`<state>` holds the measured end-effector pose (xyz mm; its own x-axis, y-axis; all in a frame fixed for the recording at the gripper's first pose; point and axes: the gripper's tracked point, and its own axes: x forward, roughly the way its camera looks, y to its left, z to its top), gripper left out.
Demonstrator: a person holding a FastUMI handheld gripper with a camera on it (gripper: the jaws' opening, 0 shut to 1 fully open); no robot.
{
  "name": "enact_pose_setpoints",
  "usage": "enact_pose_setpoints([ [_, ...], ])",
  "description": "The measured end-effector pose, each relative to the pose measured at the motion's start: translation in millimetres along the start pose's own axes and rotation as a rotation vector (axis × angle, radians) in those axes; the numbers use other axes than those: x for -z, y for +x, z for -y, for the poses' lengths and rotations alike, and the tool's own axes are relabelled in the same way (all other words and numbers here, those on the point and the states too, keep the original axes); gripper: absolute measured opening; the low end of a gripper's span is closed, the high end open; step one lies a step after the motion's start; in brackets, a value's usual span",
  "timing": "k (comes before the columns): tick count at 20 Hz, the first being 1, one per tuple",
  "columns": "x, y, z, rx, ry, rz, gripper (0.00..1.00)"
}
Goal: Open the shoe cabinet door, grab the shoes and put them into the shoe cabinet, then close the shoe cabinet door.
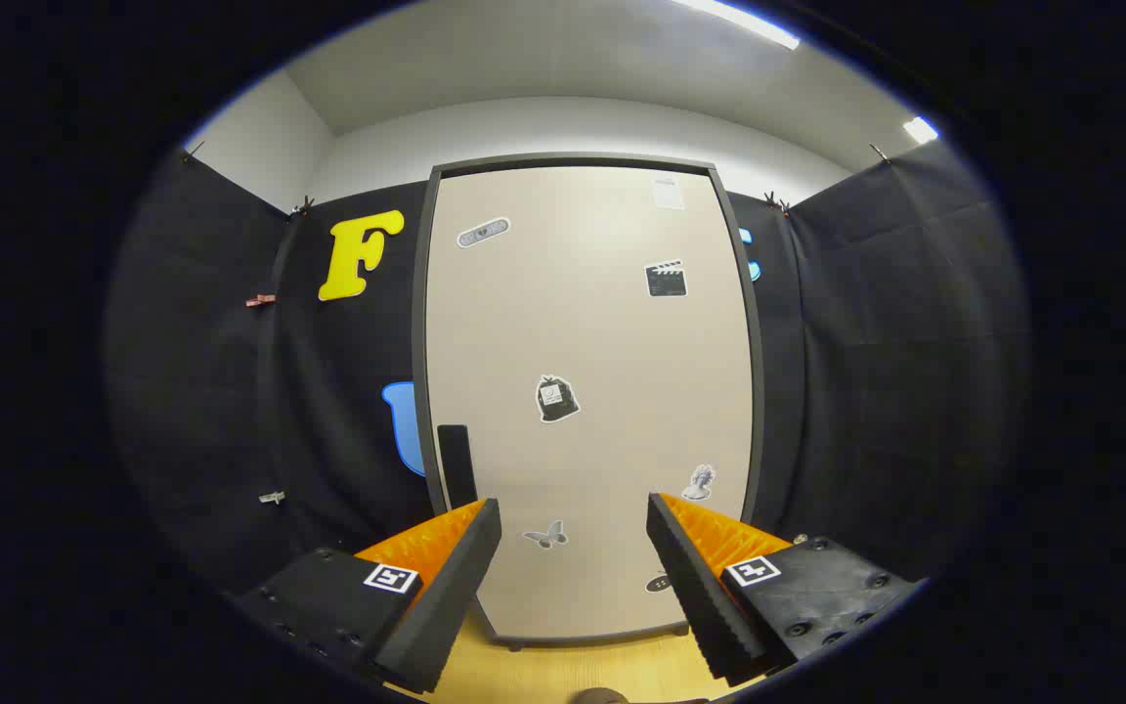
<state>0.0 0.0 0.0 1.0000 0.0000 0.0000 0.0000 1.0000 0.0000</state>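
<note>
A tall shoe cabinet (587, 391) stands straight ahead, its beige door shut inside a dark frame and dotted with several small stickers. A black handle (456, 462) sits on the door's left edge, just above my left finger. My gripper (573, 513) is open, with nothing between its fingers, which point at the lower part of the door a short way off.
Black cloth walls (876, 372) close in on both sides of the cabinet. A strip of light wooden floor (563, 670) lies between my fingers and the cabinet's base. Something small and brownish (600, 696) peeks in at the floor's near edge.
</note>
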Motion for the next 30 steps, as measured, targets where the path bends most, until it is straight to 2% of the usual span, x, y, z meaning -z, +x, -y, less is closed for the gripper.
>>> enact_pose_setpoints([
  [9, 2.3, 11.3, -2.4, -0.013, 0.000, -0.081, 0.98],
  [19, -0.8, 21.1, -12.7, -0.044, -0.010, -0.048, 0.98],
  [25, 22.6, 40.8, -27.0, -0.046, -0.029, -0.106, 0.98],
  [30, 38.1, 65.6, -56.9, -0.081, -0.015, -0.131, 0.98],
])
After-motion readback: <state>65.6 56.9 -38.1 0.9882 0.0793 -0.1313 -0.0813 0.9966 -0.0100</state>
